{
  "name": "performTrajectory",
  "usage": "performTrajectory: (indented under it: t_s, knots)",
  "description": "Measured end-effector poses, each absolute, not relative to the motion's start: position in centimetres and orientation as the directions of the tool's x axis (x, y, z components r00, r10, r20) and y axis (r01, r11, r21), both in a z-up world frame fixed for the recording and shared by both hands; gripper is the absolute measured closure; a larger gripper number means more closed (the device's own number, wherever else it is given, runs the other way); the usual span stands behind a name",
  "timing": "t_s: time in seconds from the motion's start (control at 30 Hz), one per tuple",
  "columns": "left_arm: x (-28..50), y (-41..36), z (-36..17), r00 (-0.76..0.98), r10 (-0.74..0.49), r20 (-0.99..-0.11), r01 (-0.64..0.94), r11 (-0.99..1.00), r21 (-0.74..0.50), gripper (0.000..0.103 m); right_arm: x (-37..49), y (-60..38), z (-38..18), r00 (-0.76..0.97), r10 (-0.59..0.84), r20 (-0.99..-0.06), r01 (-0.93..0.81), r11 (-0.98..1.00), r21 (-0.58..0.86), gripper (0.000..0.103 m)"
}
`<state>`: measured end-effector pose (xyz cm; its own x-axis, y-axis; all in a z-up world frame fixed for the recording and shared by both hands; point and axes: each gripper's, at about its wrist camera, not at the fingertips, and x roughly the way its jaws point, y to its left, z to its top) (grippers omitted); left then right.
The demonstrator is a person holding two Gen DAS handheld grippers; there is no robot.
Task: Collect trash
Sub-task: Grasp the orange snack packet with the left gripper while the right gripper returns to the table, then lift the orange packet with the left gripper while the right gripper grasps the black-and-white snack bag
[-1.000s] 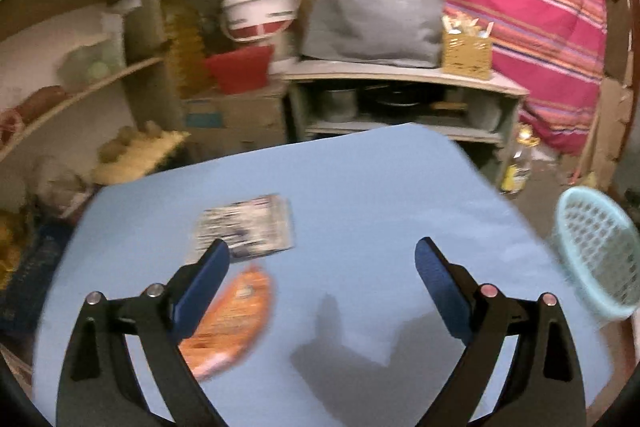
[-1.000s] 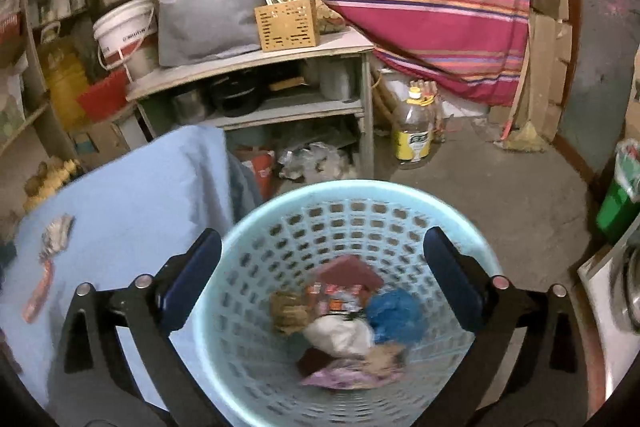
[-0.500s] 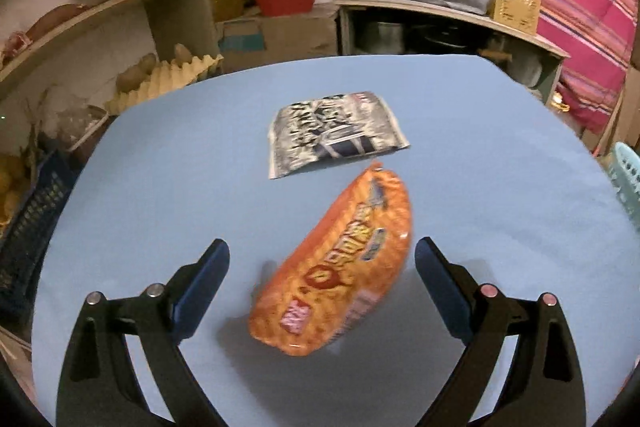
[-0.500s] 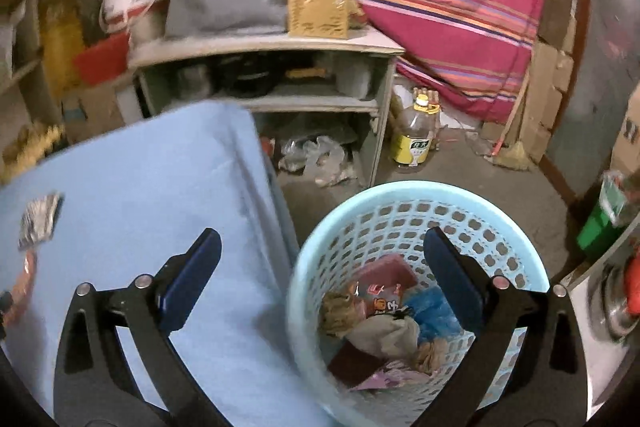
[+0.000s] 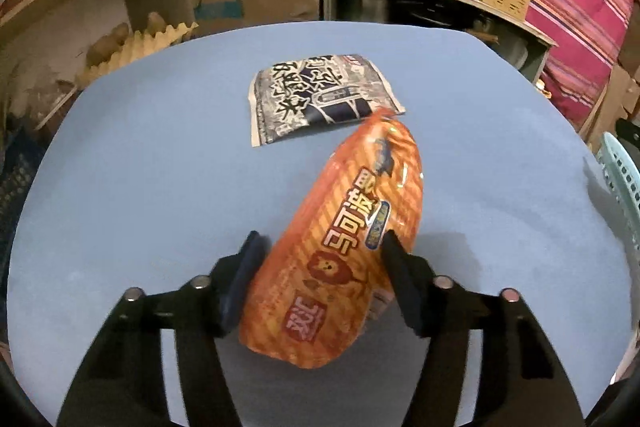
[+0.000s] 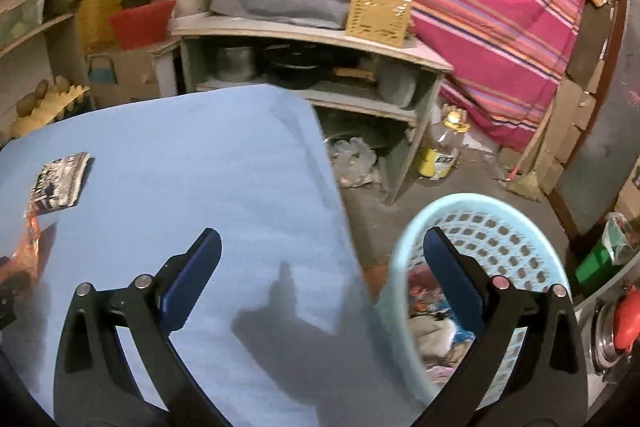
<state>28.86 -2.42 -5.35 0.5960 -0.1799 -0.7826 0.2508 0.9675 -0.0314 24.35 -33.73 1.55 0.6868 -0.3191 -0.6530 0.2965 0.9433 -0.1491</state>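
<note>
An orange snack bag (image 5: pixel 340 259) lies on the blue table (image 5: pixel 140 187), tipped up on its side between my left gripper's (image 5: pixel 321 245) jaws. The jaws are closing and both pads press its edges. Just beyond it lies a flat black-and-white wrapper (image 5: pixel 320 95). The right wrist view shows the same wrapper (image 6: pixel 60 183) and the orange bag (image 6: pixel 32 239) at far left. My right gripper (image 6: pixel 320 251) is open with nothing in it, over the table's right edge. A light blue basket (image 6: pixel 500 211) holding several pieces of trash stands on the floor under its right finger.
A low shelf unit (image 6: pixel 312 39) with pots, a grey bag and a wicker box stands behind the table. A bottle (image 6: pixel 440 151) stands on the floor beside it. A striped cloth (image 6: pixel 500 7) hangs at the back right. The basket's rim (image 5: pixel 620 171) shows at the table's right side.
My left gripper came down over the orange bag and its jaws closed onto it, tipping it up. My right gripper swung from above the basket leftward over the table edge.
</note>
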Motion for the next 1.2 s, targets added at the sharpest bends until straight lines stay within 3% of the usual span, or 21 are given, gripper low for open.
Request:
performTrajectory:
  t_s: [0.17, 0.27, 0.67, 0.73, 0.77, 0.8, 1.0, 1.2]
  knots:
    - [29.4, -1.5, -5.1, 0.580, -0.218, -0.785, 0.268, 0.961, -0.069, 0.084, 25.3, -31.7, 0.5, 0.696, -0.209, -0.687, 0.205, 0.975, -0.089, 0.005]
    - [30.0, 0.4, -4.5, 0.574, -0.248, -0.780, 0.244, 0.962, -0.126, 0.091, 25.7, -30.1, 0.0, 0.710, -0.133, -0.691, 0.128, 0.990, -0.059, 0.005]
    - [30.2, 2.5, -1.9, 0.604, -0.311, -0.734, 0.242, 0.949, -0.202, 0.091, 27.9, -24.9, -0.9, 0.668, -0.049, -0.743, 0.029, 0.999, -0.040, 0.005]
    - [30.0, 1.6, -1.8, 0.605, -0.310, -0.733, 0.256, 0.948, -0.189, 0.075, 27.6, -25.3, -0.8, 0.667, -0.068, -0.742, 0.032, 0.998, -0.062, 0.005]
    - [29.7, 1.1, -1.6, 0.614, -0.303, -0.729, 0.257, 0.950, -0.178, 0.043, 27.3, -25.6, -0.8, 0.668, -0.071, -0.741, 0.034, 0.997, -0.065, 0.005]
    - [29.5, 0.8, -1.4, 0.632, -0.291, -0.718, 0.251, 0.954, -0.166, 0.022, 26.9, -26.1, -0.7, 0.672, -0.077, -0.736, 0.041, 0.997, -0.066, 0.005]
    - [29.3, -1.6, -2.3, 0.596, -0.324, -0.734, 0.303, 0.938, -0.168, 0.018, 25.6, -30.1, -0.7, 0.678, -0.081, -0.730, 0.123, 0.992, 0.004, 0.005]
    - [29.1, -4.2, -5.1, 0.547, -0.248, -0.800, 0.330, 0.942, -0.066, 0.018, 24.8, -32.2, -0.3, 0.685, -0.072, -0.725, 0.163, 0.985, 0.056, 0.005]
